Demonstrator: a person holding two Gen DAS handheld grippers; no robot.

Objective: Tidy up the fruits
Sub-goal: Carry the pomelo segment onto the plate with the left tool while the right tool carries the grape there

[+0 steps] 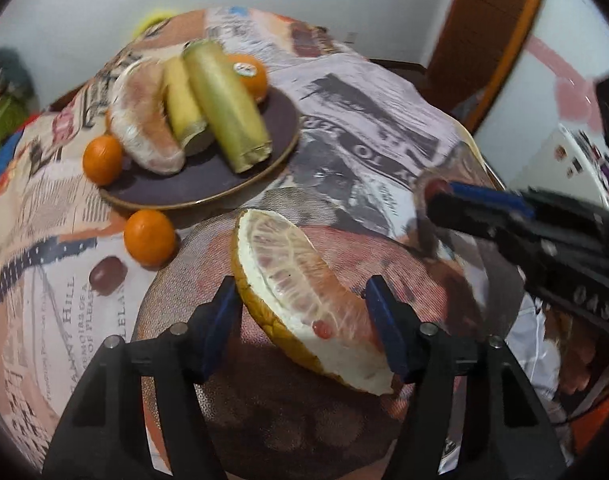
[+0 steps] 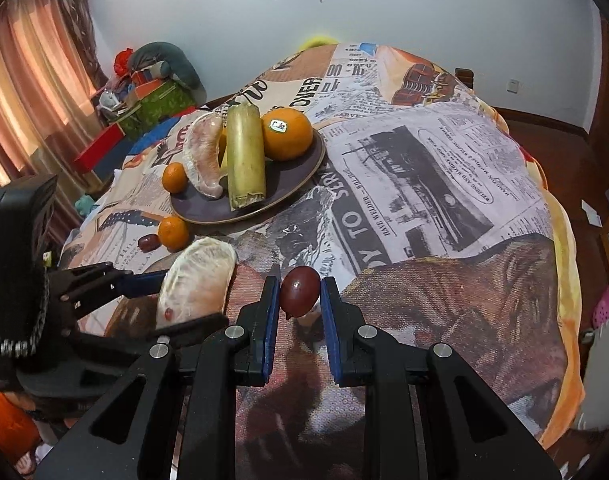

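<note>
The right tool [image 2: 300,294] is clamped on a dark red fruit [image 2: 299,290], lifted clear of the desk [image 2: 444,184] — apparently bound for the plate [image 2: 300,176] of gathered fruit. The left tool [image 1: 300,312] stands apart around a pomelo wedge [image 1: 300,288] — whether its pads press cannot be told.

The plate [image 2: 300,184] is sitting on the table [image 2: 444,184], toward its far left. On the plate, a pomelo segment [image 2: 202,158], a cane piece [image 2: 246,156] and an orange [image 2: 287,133] are lying left to right. One tangerine [image 2: 174,177] is resting at the plate's left rim; another [image 2: 174,233] is lying just before the plate, with a jujube [image 2: 148,242] to its left. A pomelo wedge [image 1: 308,292] is sitting nearer, between the left gripper's [image 1: 304,312] fingers. To its right, a second jujube [image 2: 300,290] is sitting between the right gripper's [image 2: 300,300] fingers.
</note>
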